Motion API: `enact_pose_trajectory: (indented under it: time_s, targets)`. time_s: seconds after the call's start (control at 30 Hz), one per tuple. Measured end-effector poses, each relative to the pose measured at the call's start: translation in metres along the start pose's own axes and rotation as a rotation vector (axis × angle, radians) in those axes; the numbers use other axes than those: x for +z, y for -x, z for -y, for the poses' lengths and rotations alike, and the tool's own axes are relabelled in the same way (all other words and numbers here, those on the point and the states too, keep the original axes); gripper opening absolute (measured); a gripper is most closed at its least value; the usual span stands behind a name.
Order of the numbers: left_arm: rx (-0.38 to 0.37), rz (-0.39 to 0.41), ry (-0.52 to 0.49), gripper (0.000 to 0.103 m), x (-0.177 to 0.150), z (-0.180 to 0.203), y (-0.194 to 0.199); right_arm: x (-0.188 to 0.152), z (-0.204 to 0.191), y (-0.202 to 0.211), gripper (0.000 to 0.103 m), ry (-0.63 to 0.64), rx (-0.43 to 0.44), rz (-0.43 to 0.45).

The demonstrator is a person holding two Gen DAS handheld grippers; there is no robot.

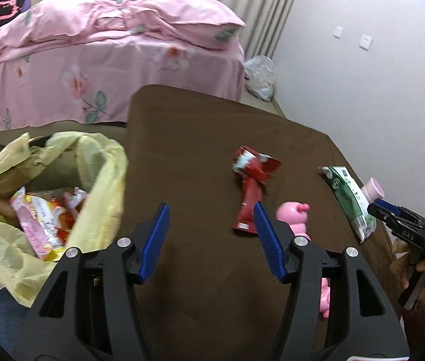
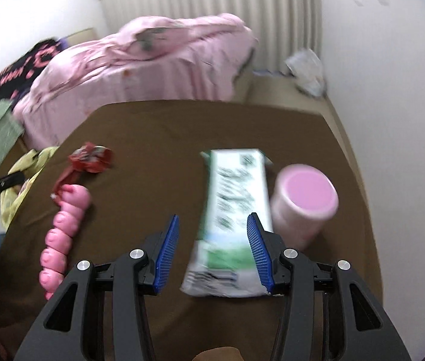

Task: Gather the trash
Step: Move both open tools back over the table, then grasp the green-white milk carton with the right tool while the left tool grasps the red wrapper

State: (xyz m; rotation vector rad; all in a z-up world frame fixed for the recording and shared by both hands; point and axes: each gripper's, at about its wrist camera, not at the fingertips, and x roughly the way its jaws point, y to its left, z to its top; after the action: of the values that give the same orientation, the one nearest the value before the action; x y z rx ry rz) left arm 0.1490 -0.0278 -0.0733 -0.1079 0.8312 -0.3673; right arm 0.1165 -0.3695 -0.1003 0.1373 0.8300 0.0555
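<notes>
On the brown surface (image 2: 158,138) lie four things. Two are trash: one crumpled red wrapper (image 1: 253,186) toward the middle, and one flattened green-and-white carton (image 2: 233,219) nearer the right edge. The other two are pink: one segmented caterpillar-like toy (image 2: 62,231) and one round pink-lidded jar (image 2: 305,201) standing just beside the carton.

At the surface's left edge sits one bin lined with a yellow bag (image 1: 47,198), its mouth open; several bright wrappers already lie inside, too jumbled to count.

Two grippers are up. The left gripper (image 1: 211,240) hangs over the surface between the bag and the red wrapper, its blue fingers (image 1: 155,240) apart with nothing between them. The right gripper (image 2: 214,252) points down at the carton, fingers apart; the carton's near end lies between them, close against the right-hand finger, though the blur leaves it unclear whether that pad touches it.

Behind stands one bed (image 1: 92,69) under a pink floral cover, and one crumpled white plastic bag (image 1: 259,75) lies on the floor by the wall.
</notes>
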Motion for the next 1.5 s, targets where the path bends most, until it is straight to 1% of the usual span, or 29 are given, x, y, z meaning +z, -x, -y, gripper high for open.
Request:
enact_pose_trajectory:
  time_s: [0.07, 0.13, 0.17, 0.27, 0.3, 0.5, 0.57, 0.67, 0.83, 0.9, 1.03, 1.07, 1.2, 1.3, 1.4, 1.5]
  targets:
    - [-0.002, -0.014, -0.01, 0.055, 0.0, 0.006, -0.005, -0.002, 0.011, -0.006, 0.044, -0.032, -0.021, 0.003]
    - [-0.002, -0.028, -0.015, 0.055, -0.002, 0.01, -0.01, -0.002, 0.014, -0.011, 0.05, -0.042, -0.032, 0.006]
    - [-0.002, -0.033, -0.016, 0.055, -0.004, 0.011, -0.01, -0.002, 0.013, -0.015, 0.052, -0.038, -0.021, 0.001]
    - [0.001, -0.049, -0.017, 0.055, -0.007, 0.013, -0.014, -0.001, 0.001, -0.027, 0.055, -0.003, -0.027, -0.015]
    - [0.003, -0.055, -0.016, 0.055, -0.008, 0.013, -0.015, -0.003, -0.001, -0.028, 0.055, 0.005, -0.022, -0.013]
    - [-0.011, -0.072, 0.001, 0.055, -0.008, 0.011, -0.021, -0.01, -0.022, -0.024, 0.053, 0.075, 0.077, -0.023]
    - [-0.027, -0.071, -0.016, 0.055, -0.003, 0.013, -0.024, -0.014, -0.028, -0.02, 0.053, 0.097, 0.111, -0.037]
    - [-0.036, -0.074, -0.088, 0.055, 0.011, 0.022, -0.037, -0.019, -0.033, -0.013, 0.053, 0.111, 0.122, -0.044]
    - [-0.081, -0.135, -0.15, 0.055, 0.044, 0.039, -0.074, -0.023, -0.036, -0.01, 0.053, 0.119, 0.121, -0.044]
    - [-0.081, -0.161, -0.171, 0.051, 0.052, 0.046, -0.089, -0.023, -0.036, -0.01, 0.053, 0.119, 0.122, -0.048]
    - [-0.036, -0.208, -0.19, 0.03, 0.059, 0.054, -0.113, -0.025, -0.033, -0.008, 0.054, 0.119, 0.13, -0.056]
    - [-0.033, -0.209, -0.192, 0.03, 0.06, 0.055, -0.115, -0.026, -0.033, -0.007, 0.054, 0.121, 0.13, -0.06]
    - [-0.039, -0.171, -0.2, 0.029, 0.059, 0.057, -0.101, -0.027, -0.031, -0.004, 0.055, 0.126, 0.121, -0.074]
    - [-0.033, -0.142, -0.21, 0.029, 0.058, 0.057, -0.089, -0.023, -0.032, 0.0, 0.055, 0.132, 0.116, -0.061]
    - [-0.044, -0.093, -0.17, 0.029, 0.056, 0.053, -0.07, -0.015, -0.037, 0.002, 0.055, 0.149, 0.115, -0.05]
    - [-0.07, -0.028, -0.095, 0.029, 0.052, 0.043, -0.046, -0.004, -0.04, -0.001, 0.056, 0.168, 0.102, -0.056]
